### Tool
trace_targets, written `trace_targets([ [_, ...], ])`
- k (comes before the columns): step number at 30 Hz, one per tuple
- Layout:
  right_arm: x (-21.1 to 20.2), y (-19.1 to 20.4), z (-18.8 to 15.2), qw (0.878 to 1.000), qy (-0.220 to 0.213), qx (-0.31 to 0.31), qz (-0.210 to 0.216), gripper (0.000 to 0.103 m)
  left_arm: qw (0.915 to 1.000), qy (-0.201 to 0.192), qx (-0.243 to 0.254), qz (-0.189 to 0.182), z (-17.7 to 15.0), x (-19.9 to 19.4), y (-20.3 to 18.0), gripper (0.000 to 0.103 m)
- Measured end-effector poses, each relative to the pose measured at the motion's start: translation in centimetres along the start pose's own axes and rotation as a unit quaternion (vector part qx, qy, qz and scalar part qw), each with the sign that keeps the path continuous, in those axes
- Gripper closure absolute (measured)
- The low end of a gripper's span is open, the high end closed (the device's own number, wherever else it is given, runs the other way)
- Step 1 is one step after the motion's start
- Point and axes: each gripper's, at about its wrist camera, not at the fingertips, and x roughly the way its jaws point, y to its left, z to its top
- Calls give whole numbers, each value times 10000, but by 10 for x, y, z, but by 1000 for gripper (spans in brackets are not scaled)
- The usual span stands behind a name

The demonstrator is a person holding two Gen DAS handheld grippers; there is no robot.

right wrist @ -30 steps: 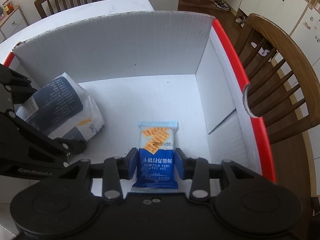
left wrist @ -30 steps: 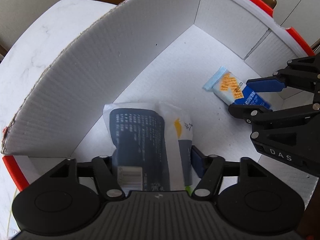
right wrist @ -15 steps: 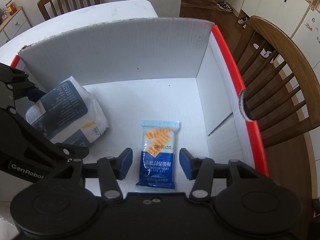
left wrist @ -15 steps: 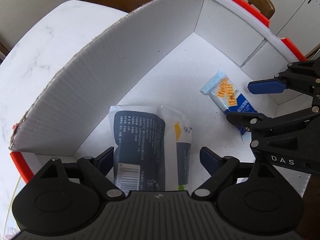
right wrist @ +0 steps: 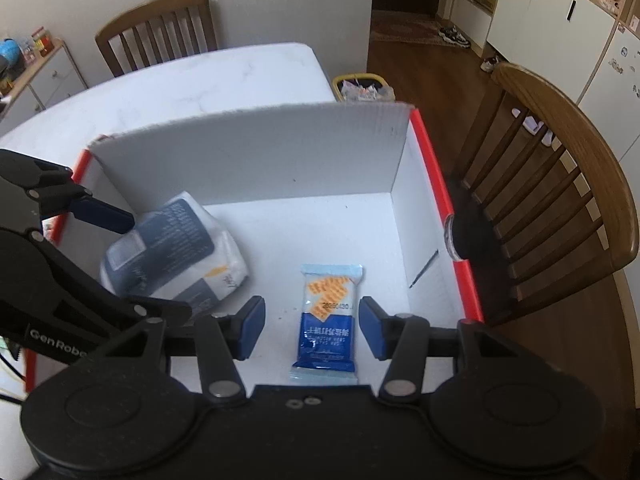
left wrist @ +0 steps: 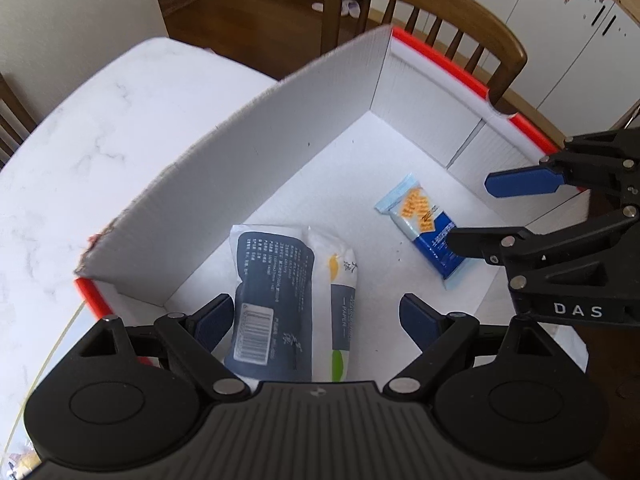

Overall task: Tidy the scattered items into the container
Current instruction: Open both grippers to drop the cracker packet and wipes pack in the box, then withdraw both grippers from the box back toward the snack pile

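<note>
Both items lie inside the white box point(right wrist: 256, 148): the soft, light tissue pack point(left wrist: 288, 296) takes a mid-body squeeze, the slick, crushable cracker packet point(right wrist: 326, 320) a gentle sidewise hold; left gripper point(left wrist: 316, 316) and right gripper point(right wrist: 312, 328) jaws released, empty

Matt white corrugated cardboard box point(left wrist: 248, 184) on a smooth marble-look table point(left wrist: 80, 152) — glossy plastic cracker packet point(right wrist: 330, 312), soft-wrapped paper tissue pack point(left wrist: 288, 296), varnished wooden chair point(right wrist: 560, 160).

Under everything I see a white marbled tabletop point(left wrist: 92, 152). A wooden chair point(right wrist: 560, 184) stands close on my right, another chair point(right wrist: 156, 28) at the far end. Beyond the tabletop's corner sits a yellow bin point(right wrist: 362, 87) on the wood floor point(right wrist: 424, 64), with white cabinets point(right wrist: 560, 20) behind.
</note>
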Motion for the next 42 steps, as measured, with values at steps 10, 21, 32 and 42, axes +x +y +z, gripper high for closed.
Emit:
trace_targets([
  [10, -48, 11, -13, 9983, -545, 139, 142, 43, 9990, -434, -71, 6, -22, -42, 2, 13],
  [21, -84, 38, -33, 9951, -941, 280, 107, 38, 9955, -943, -11, -123, -62, -89, 2, 0],
  [32, -98, 74, -53, 9908, -1205, 613, -48, 37, 9914, -1293, -128, -139, -108, -120, 18, 0],
  [42, -104, 125, -67, 9889, -1330, 654, -149, 30, 9882, -1499, -198, -250, -155, -140, 42, 0],
])
